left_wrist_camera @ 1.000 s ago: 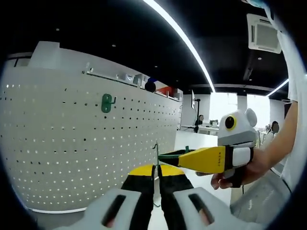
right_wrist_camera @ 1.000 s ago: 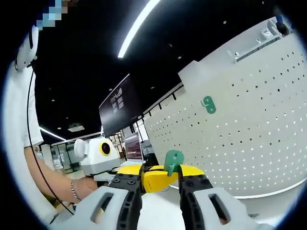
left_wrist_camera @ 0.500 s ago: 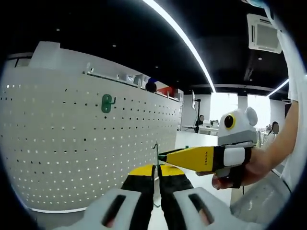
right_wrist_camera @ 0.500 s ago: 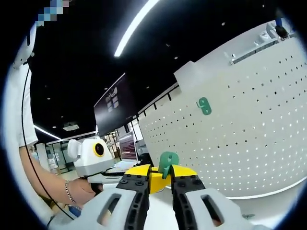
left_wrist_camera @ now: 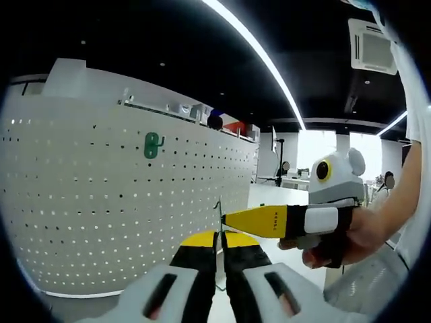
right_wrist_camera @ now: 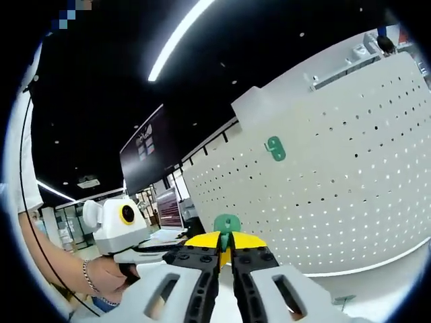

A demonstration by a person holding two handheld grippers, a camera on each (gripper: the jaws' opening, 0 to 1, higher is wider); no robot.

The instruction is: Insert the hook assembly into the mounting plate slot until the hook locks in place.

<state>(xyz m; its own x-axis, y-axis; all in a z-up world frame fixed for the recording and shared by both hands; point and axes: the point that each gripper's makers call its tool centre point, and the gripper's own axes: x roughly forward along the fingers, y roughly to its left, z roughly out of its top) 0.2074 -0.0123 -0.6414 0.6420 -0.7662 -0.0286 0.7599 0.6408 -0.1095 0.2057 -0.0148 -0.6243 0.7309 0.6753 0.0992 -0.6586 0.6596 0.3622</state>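
Both grippers (left_wrist_camera: 219,237) (right_wrist_camera: 225,239) clamp green hook (right_wrist_camera: 227,223), edge-on.

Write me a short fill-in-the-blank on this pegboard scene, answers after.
1. The hook pinched in the right gripper is coloured ____.
2. A second green hook already hangs on the white ____.
3. The left gripper has its jaws ____ on a thin plate.

Answers: green; pegboard; shut

in the left gripper view the pegboard (left_wrist_camera: 128,202) stands ahead and to the left, a hook (left_wrist_camera: 153,145) mounted high on it — the right gripper (left_wrist_camera: 225,219) reaches in from the right, its tips just above the left gripper (left_wrist_camera: 219,237), a hand (left_wrist_camera: 350,239) behind it.

in the right gripper view the pegboard (right_wrist_camera: 323,195) stands to the right, a mounted hook (right_wrist_camera: 274,148) on it — a second hook (right_wrist_camera: 227,223) sits at the right gripper (right_wrist_camera: 225,241) tips.
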